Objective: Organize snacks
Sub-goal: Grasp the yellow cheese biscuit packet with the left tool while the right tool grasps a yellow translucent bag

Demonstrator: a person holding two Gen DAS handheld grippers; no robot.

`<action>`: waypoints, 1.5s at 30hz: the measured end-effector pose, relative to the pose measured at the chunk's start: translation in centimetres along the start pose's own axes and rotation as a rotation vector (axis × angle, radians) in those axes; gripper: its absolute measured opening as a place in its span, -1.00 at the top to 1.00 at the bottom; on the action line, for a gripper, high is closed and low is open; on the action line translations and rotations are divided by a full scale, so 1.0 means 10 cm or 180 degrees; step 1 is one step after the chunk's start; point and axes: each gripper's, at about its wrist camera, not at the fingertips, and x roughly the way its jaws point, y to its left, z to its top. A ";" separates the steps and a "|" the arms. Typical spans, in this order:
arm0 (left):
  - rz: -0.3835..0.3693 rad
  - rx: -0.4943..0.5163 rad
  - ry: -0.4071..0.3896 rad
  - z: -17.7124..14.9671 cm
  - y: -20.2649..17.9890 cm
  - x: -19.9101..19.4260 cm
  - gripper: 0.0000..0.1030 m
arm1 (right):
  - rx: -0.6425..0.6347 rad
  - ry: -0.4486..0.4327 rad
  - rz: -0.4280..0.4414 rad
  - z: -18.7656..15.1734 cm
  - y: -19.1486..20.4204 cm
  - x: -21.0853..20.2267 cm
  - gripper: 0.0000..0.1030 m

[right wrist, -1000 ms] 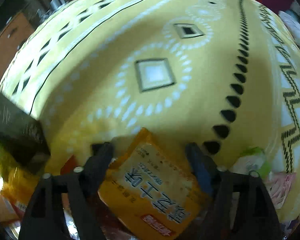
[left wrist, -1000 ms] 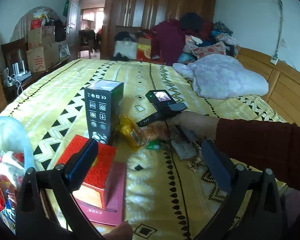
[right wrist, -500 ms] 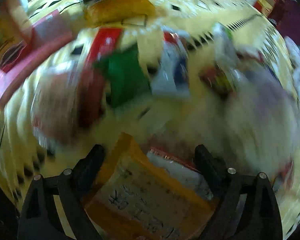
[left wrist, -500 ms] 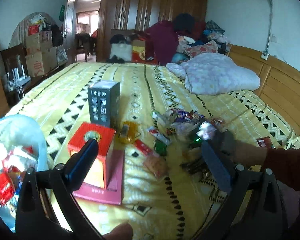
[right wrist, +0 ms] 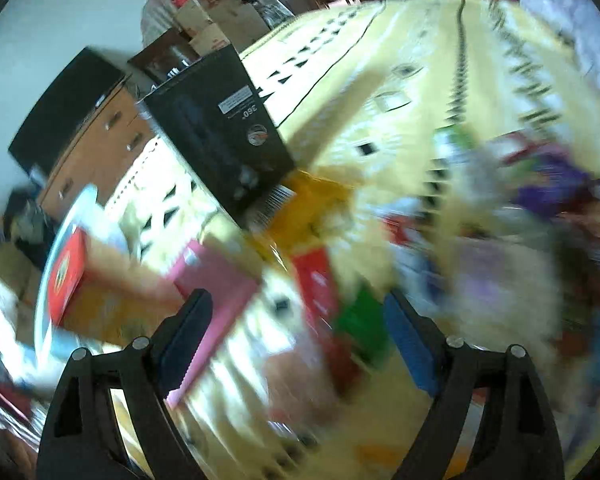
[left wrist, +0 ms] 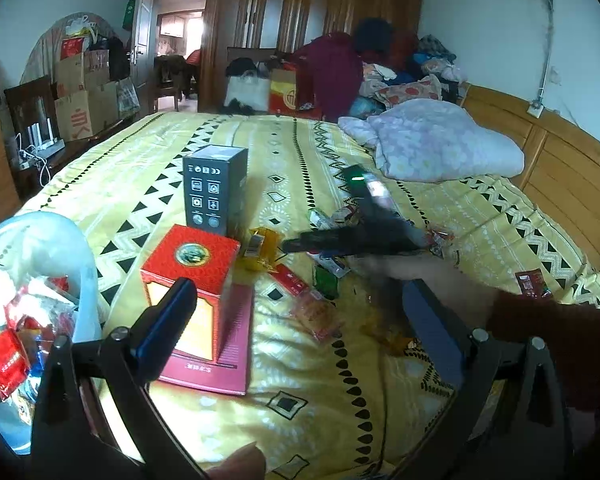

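Observation:
Several snack packets lie scattered on the yellow patterned bedspread (left wrist: 308, 380): a yellow packet (left wrist: 260, 250), a red one (left wrist: 290, 280), a green one (left wrist: 326, 282) and an orange-pink one (left wrist: 318, 316). A clear plastic bag (left wrist: 32, 304) at the left holds more snacks. My left gripper (left wrist: 300, 328) is open and empty, low over the bed's near edge. My right gripper (right wrist: 298, 334) is open and empty; in the left wrist view it (left wrist: 300, 245) hovers above the packets, blurred. The right wrist view is blurred; the green packet (right wrist: 362, 324) lies between its fingers' line of sight.
A black box (left wrist: 214, 188) stands upright mid-bed. A red box (left wrist: 188, 280) sits on a flat pink-red box (left wrist: 216, 356). A quilt (left wrist: 432, 144) lies at the back right. A wooden bed frame (left wrist: 560, 184) runs along the right.
The right gripper held an orange packet between its fingers; now it is empty and has swung up over the packet pile. The left gripper stayed open, shifting slightly.

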 end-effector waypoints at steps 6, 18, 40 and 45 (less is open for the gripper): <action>-0.0023 -0.0051 0.0053 -0.01 0.16 0.08 -1.00 | 0.0682 0.0135 -0.0106 0.28 -0.07 0.68 -0.73; -0.0153 0.0033 0.0123 -0.06 0.08 0.11 -1.00 | 0.0843 -0.0080 0.0009 0.29 -0.21 0.78 0.07; -0.1135 0.0869 0.1465 -0.84 -1.18 2.13 -0.78 | 0.1444 -0.0759 -0.0434 -2.49 -1.55 -2.14 0.08; -0.1144 0.0818 0.1361 -0.76 -1.22 2.35 -0.80 | 0.1418 -0.0665 -0.0386 -2.61 -1.60 -2.05 0.08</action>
